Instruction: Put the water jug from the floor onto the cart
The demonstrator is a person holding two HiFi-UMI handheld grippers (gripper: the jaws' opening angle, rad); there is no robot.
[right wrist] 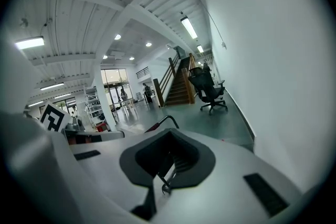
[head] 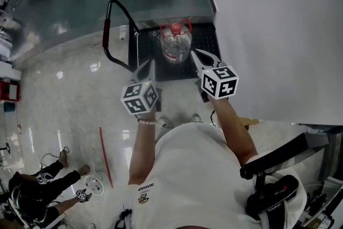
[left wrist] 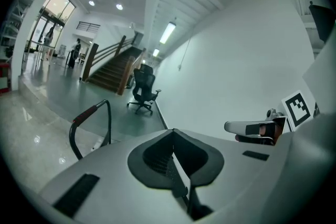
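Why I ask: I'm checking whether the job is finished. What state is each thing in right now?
water jug: upright on the cart deck, red cap on, free of both grippers.
cart: standing beside the wall, carrying the jug.
left gripper: shut, empty.
right gripper: shut, empty.

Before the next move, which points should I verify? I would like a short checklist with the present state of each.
1. Clear plastic water jug with red handle stands on the black platform cart: ok.
2. Jug upright, away from the platform edges: ok.
3. Left gripper shut, nothing between its jaws: ok.
4. Right gripper shut, nothing between its jaws: ok.
5. Red cap of the jug screwed tight: cannot tell.
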